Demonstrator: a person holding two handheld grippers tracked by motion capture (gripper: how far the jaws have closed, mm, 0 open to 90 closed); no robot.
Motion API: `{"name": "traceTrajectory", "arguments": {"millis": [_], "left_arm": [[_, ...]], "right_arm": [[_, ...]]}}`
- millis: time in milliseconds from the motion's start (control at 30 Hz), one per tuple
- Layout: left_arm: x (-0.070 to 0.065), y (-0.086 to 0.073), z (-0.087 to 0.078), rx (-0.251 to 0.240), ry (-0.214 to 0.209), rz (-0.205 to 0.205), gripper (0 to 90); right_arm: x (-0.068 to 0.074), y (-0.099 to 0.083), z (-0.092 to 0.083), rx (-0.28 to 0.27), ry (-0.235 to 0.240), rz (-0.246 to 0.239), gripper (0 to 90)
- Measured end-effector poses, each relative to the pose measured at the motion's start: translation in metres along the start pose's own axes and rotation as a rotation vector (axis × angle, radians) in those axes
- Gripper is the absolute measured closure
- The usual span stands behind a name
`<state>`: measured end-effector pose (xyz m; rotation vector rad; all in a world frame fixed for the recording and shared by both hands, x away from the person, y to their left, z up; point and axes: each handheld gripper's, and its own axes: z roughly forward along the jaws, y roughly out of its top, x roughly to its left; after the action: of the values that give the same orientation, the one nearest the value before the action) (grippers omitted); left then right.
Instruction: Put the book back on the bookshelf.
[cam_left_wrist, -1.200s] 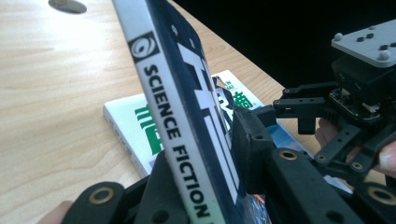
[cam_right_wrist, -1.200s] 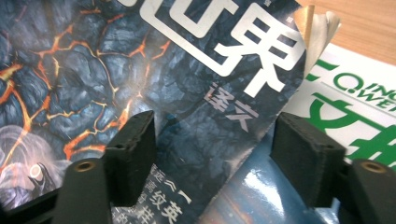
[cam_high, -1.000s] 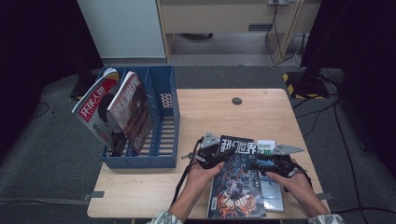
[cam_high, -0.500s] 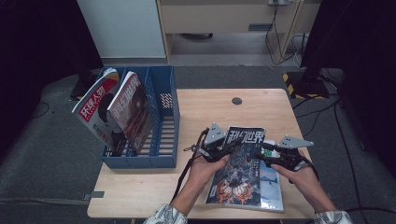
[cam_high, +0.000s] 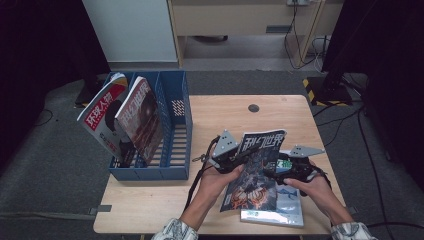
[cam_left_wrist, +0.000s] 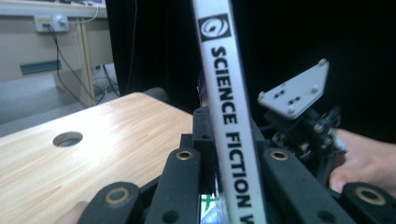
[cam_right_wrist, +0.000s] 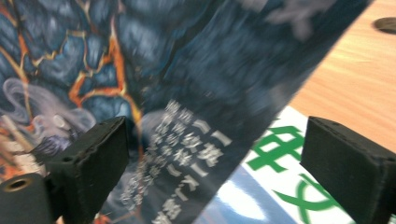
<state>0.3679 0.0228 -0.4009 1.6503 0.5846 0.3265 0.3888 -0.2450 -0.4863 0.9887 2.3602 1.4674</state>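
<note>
We have the left hand-held gripper (cam_high: 239, 159) clenched on the spine of the science fiction magazine (cam_high: 254, 172), which tilts up off the desk (cam_high: 220, 112) above a second magazine (cam_high: 285, 210) lying flat. Our right hand-held gripper (cam_high: 280, 172) has just been opening; its jaws now stand wide and released, the lifted cover's lower edge between them without being pressed. A blue file rack (cam_high: 172, 145) with two magazines stands at the left.

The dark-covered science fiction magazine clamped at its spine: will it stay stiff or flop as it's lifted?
The dark-covered science fiction magazine probably flops: the left gripper pinches only its white spine. The right gripper, jaws just opened, no longer grips it, and the cover already tilts. Its glossy cover likely slips easily over the white-and-green magazine beneath.
</note>
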Motion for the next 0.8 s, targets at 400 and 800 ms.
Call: {"name": "traceTrajectory", "arguments": {"millis": [400, 800], "left_arm": [[0.006, -0.005, -0.007, -0.057, -0.015, -0.025, 82.1], [0.014, -0.007, -0.013, -0.054, 0.003, -0.045, 82.3]], "right_arm": [[0.008, -0.002, 0.002, -0.029, 0.087, -0.022, 35.4], [0.008, 0.008, -0.015, -0.033, 0.068, -0.048, 59.7]]}}
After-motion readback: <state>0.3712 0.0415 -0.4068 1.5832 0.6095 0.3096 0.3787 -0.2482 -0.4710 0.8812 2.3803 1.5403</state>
